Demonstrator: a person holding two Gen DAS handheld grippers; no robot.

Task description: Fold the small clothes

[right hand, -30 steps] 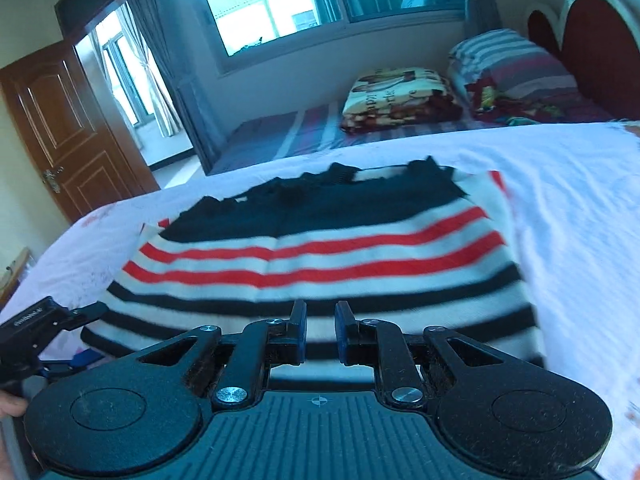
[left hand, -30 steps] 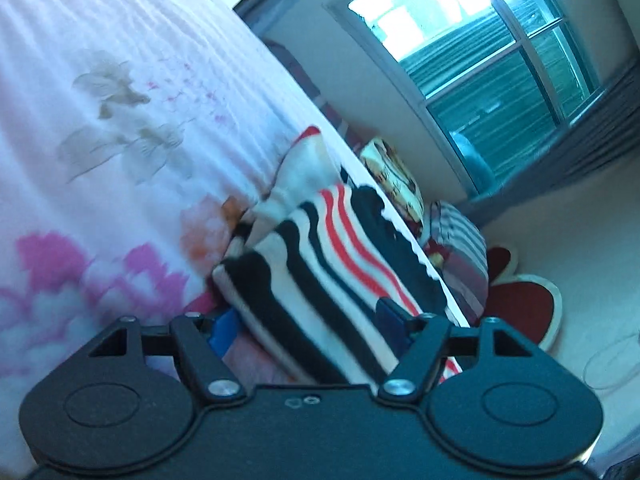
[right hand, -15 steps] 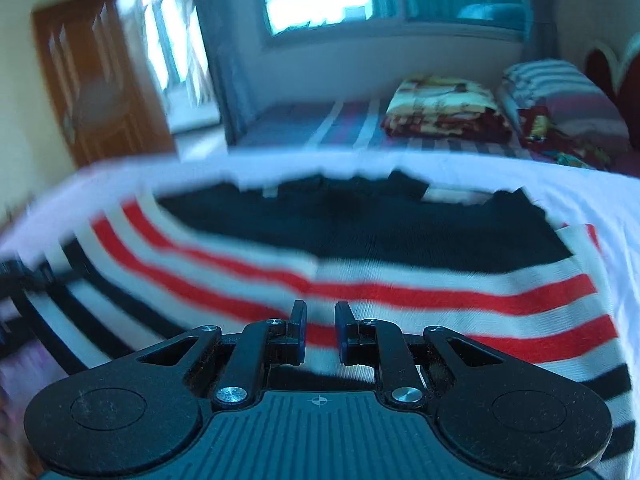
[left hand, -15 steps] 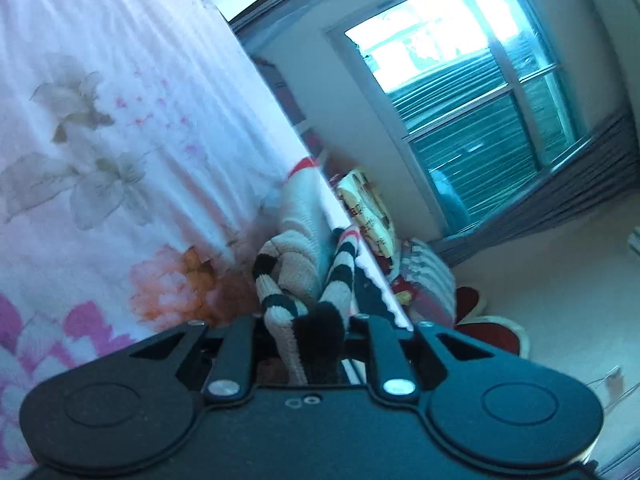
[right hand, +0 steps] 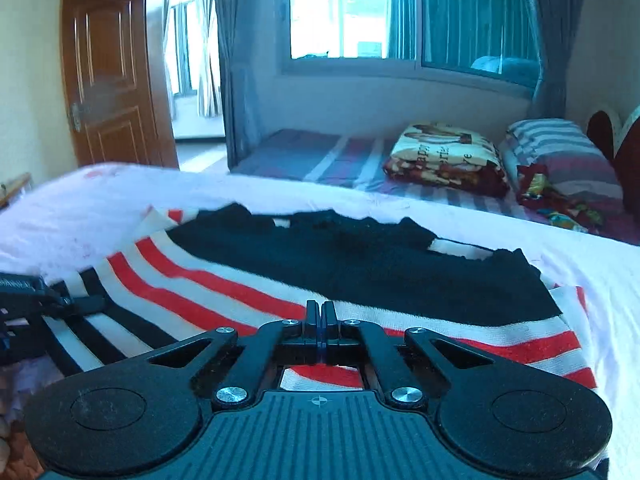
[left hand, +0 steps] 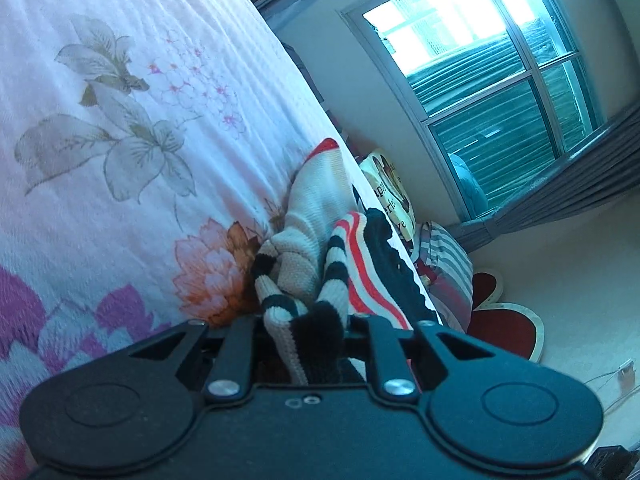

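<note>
A small knit sweater with black, white and red stripes [right hand: 328, 268] lies spread on the floral bedsheet [left hand: 120, 120]. My left gripper [left hand: 308, 328] is shut on a bunched corner of the sweater [left hand: 316, 292] and lifts it off the sheet. It shows at the left edge of the right wrist view [right hand: 24, 300]. My right gripper [right hand: 320, 316] is shut, its fingertips touching, low over the near edge of the sweater. No cloth shows between its fingertips.
A second bed with a striped sheet [right hand: 320, 156] stands under the window, with a folded printed blanket [right hand: 444, 156] and a striped pillow [right hand: 560, 148]. A wooden door [right hand: 108, 76] is at the left. A red headboard [right hand: 612, 136] is at the right.
My left gripper closed on the sweater's corner and lifted it. My right gripper's small gap closed fully and it moved leftward along the sweater's near edge.
</note>
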